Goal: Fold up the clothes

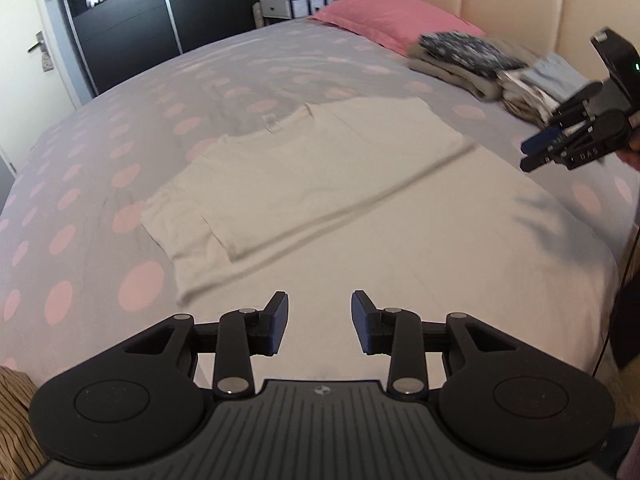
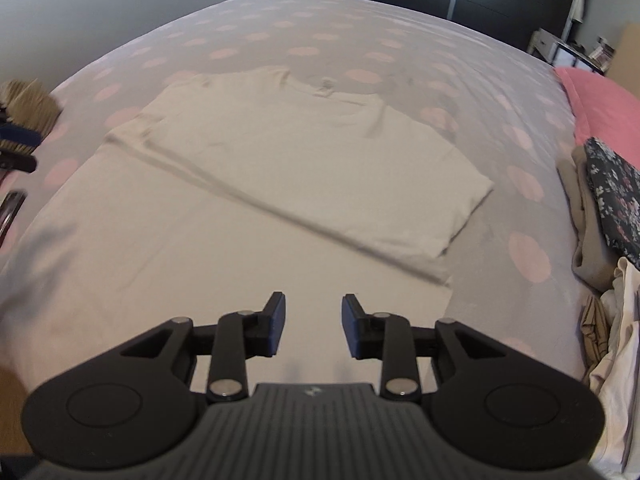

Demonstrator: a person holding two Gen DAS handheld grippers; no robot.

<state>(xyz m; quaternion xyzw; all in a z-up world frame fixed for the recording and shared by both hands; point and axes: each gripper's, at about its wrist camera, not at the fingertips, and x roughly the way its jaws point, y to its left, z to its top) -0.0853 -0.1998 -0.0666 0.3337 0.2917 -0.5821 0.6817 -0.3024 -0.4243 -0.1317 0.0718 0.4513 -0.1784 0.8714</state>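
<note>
Your left gripper (image 1: 319, 322) and right gripper (image 2: 313, 325) both hung wide open and empty above the shirt (image 1: 304, 168), which lay flat on the bed (image 1: 100, 168), sleeves apparently folded in. You seemed mid-fold; next, pinch an edge cleanly.

One white T-shirt (image 1: 304, 168) lies on one bed (image 1: 120, 128). One pink pillow (image 1: 392, 16) is there, one pile of folded clothes (image 1: 480, 60), and two grippers: left (image 1: 319, 324), right (image 2: 313, 326).
</note>
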